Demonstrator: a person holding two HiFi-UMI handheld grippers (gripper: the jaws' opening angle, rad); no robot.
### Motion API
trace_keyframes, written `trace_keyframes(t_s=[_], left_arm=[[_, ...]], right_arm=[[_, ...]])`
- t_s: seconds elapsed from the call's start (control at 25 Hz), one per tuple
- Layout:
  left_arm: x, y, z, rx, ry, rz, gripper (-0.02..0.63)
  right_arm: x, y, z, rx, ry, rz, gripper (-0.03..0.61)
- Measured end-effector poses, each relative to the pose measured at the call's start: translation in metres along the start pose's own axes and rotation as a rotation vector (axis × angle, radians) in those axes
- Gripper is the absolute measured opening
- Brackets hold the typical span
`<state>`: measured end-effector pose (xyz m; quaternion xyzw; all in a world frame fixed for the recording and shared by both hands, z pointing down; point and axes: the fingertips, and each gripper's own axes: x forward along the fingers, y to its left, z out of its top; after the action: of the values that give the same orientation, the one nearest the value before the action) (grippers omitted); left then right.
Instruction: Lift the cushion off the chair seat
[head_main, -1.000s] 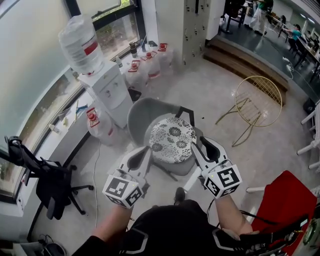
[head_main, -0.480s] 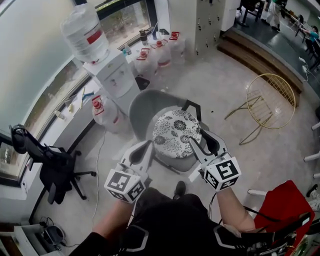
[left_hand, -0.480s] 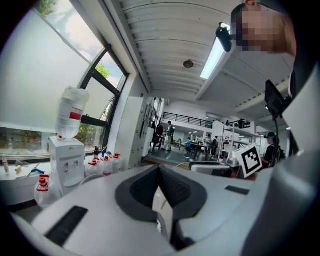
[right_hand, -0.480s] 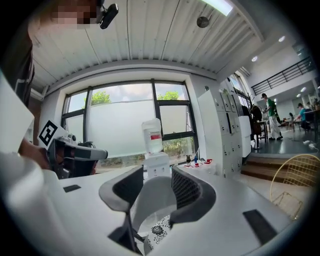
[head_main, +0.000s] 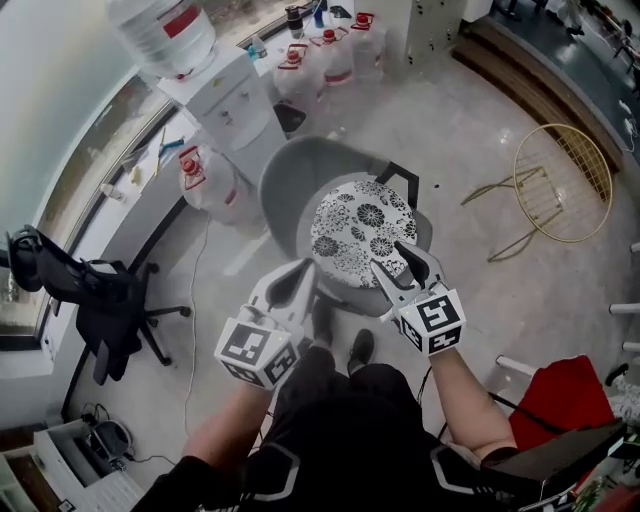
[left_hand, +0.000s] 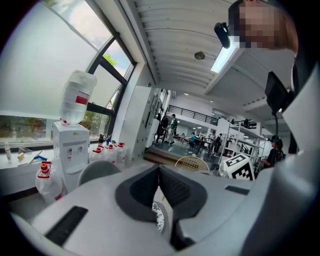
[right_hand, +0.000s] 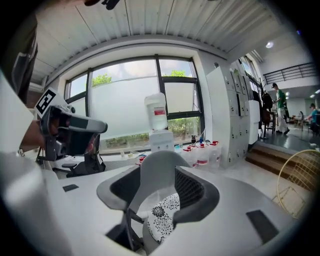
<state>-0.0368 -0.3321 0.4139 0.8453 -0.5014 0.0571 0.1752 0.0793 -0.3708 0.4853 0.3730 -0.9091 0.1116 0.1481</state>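
Right tongs (head_main: 395, 258), just opening wide, are hovering near the cushion (head_main: 362, 225) edge, gripping nothing; left tongs (head_main: 298, 272), narrow and empty, are hanging beside the chair (head_main: 290, 180).

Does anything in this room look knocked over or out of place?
Yes: the gold wire chair lies tipped on its side on the floor, to the right of the grey tub chair with the round black-and-white floral cushion. Its thin legs stick out sideways instead of standing.
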Motion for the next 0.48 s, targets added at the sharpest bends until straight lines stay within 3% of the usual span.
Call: trace_keyframes(t_s=[0.48], left_arm=[[0.036,0.05,-0.063,-0.068,0.108,0.018,0.008]], right_arm=[[0.095,0.018,-0.109,-0.06,0.226,0.087,0.244]])
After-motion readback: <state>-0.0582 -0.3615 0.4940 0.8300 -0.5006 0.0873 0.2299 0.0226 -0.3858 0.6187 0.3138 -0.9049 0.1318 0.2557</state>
